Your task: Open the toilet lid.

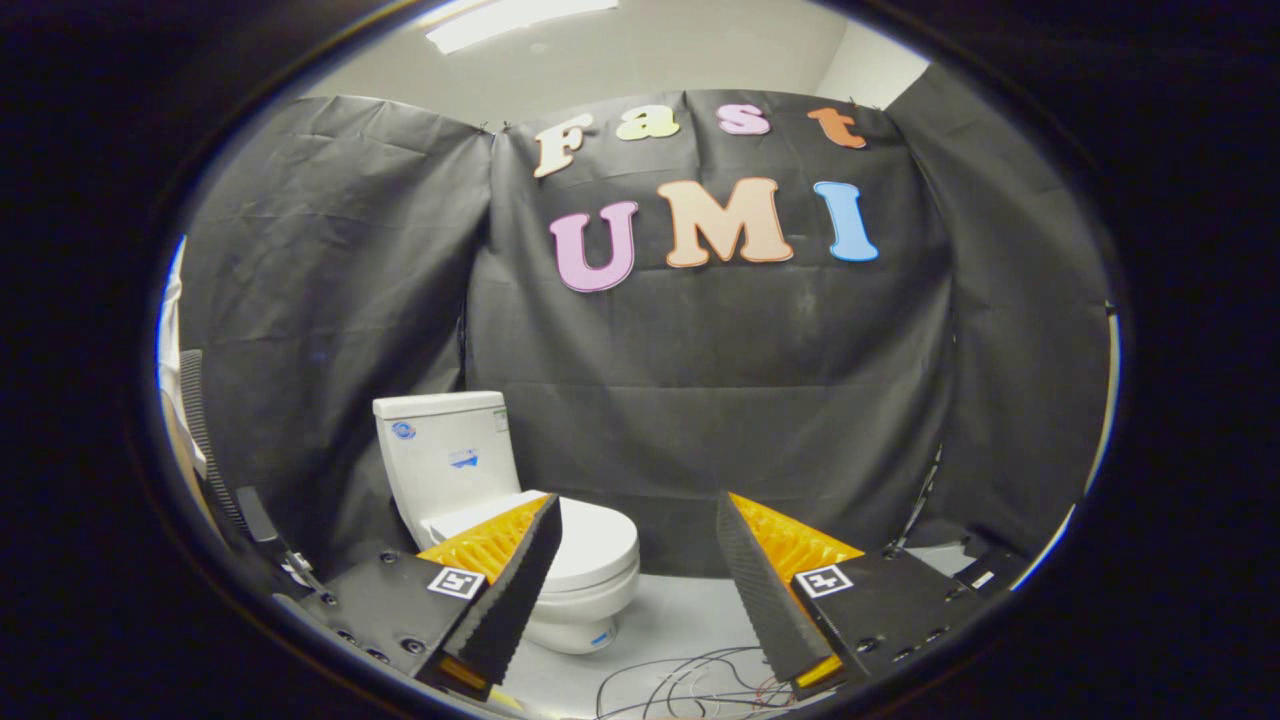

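Note:
A white toilet [520, 520] stands on the floor beyond my left finger, against the black cloth wall. Its lid [590, 540] lies flat and closed over the bowl, and its tank [450, 455] rises behind. My gripper [640, 515] is held some way off from the toilet, with its fingers spread wide and nothing between them. The left finger [520, 590] overlaps the near side of the bowl and hides part of it. The right finger [765, 590] stands apart to the right of the toilet.
Loose thin cables [690, 685] lie on the pale floor [680, 610] just ahead of the fingers. Black cloth walls [720, 400] close the booth on three sides. A dark stand or bracket [255, 520] leans at the left wall.

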The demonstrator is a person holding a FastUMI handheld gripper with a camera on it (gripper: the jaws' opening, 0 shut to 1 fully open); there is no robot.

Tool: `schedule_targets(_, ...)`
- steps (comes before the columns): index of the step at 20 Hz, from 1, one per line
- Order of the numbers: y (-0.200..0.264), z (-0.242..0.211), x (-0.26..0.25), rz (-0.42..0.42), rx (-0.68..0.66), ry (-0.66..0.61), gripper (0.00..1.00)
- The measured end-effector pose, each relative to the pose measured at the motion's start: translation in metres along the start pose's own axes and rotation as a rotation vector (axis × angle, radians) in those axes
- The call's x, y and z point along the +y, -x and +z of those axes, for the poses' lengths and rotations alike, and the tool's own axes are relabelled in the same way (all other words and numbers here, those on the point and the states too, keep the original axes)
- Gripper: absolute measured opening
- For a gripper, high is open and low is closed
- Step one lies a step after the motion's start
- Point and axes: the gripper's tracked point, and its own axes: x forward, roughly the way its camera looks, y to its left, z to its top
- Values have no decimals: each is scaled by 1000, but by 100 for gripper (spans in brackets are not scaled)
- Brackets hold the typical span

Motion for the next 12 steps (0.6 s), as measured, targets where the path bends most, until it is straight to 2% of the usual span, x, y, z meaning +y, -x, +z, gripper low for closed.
schedule_targets(12,0,0,0,0,-1,1,97)
